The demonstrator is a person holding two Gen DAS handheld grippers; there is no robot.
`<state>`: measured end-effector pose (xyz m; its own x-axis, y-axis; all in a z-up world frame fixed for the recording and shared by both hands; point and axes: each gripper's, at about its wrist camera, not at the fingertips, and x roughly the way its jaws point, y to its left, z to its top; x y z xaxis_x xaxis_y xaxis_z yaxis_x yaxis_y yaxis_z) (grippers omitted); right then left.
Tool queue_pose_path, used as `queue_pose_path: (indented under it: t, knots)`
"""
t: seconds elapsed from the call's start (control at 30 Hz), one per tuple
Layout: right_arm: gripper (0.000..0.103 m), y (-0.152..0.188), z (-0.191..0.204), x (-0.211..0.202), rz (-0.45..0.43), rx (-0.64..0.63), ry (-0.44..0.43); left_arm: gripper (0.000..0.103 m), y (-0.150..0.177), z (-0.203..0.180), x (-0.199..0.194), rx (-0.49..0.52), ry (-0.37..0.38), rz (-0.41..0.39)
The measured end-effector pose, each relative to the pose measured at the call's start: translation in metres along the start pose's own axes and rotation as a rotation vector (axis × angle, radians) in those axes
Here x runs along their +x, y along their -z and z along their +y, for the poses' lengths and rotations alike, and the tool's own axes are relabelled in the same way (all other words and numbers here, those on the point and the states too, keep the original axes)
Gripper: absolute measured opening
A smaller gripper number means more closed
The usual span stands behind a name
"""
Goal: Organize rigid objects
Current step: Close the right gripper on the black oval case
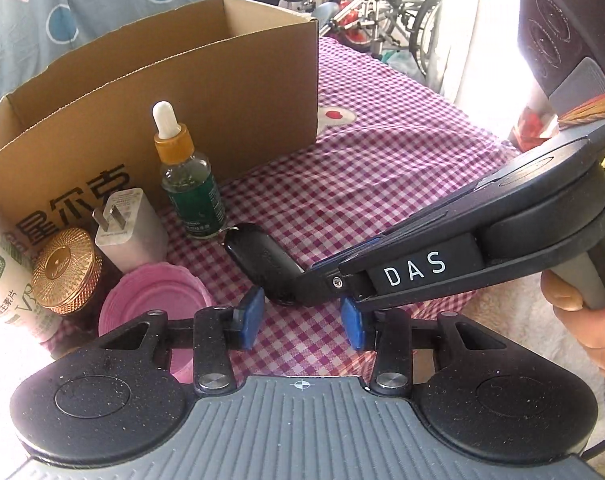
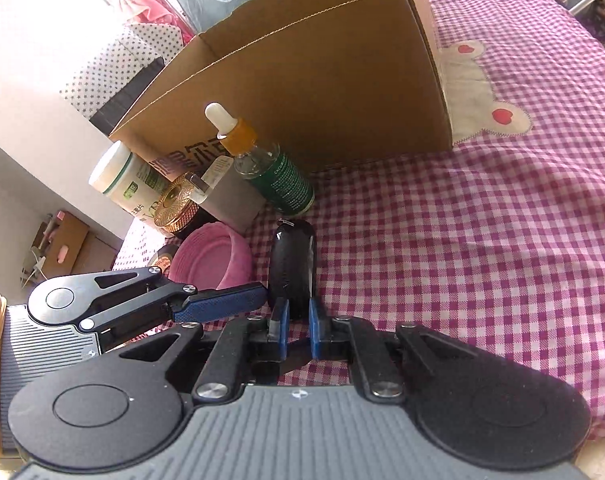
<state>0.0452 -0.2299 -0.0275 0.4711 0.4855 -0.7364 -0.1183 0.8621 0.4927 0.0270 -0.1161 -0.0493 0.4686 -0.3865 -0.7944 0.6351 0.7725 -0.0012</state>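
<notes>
A black key fob (image 2: 292, 268) stands on edge on the pink checked cloth (image 2: 462, 260). My right gripper (image 2: 296, 314) is shut on the fob's near end. In the left wrist view the same fob (image 1: 258, 258) sticks out of the right gripper (image 1: 306, 286), which reaches in from the right. My left gripper (image 1: 301, 305) sits just in front of it, pads apart. Its left pad (image 1: 250, 314) lies against the fob's lower end. An open cardboard box (image 1: 222, 92) stands behind.
Beside the box stand a dropper bottle (image 1: 190, 192), a white charger plug (image 1: 130, 228), a gold-lidded jar (image 1: 64, 270), a pink dish (image 1: 154, 300) and a white bottle (image 1: 6, 272). A person's hand (image 1: 582, 308) holds the right gripper's handle. Wheelchairs stand beyond the bed.
</notes>
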Motion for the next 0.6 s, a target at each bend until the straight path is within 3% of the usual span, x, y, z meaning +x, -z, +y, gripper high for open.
queue_pose_path:
  t: [0.1, 0.33, 0.47, 0.6]
  knots:
    - [0.011, 0.005, -0.011, -0.010, -0.004, 0.050, 0.001, 0.041, 0.000, -0.005, 0.004, -0.004, 0.044, 0.008]
    - [0.014, -0.004, -0.024, -0.032, -0.071, 0.082, -0.025, 0.043, -0.003, 0.002, -0.003, -0.002, -0.022, 0.017]
    - [0.014, -0.033, -0.016, -0.020, -0.090, 0.032, -0.036, 0.043, -0.004, 0.008, 0.005, -0.031, -0.036, 0.056]
    - [0.015, -0.050, -0.014, 0.007, -0.053, 0.022, -0.062, 0.045, -0.007, 0.012, 0.008, -0.055, -0.039, 0.050]
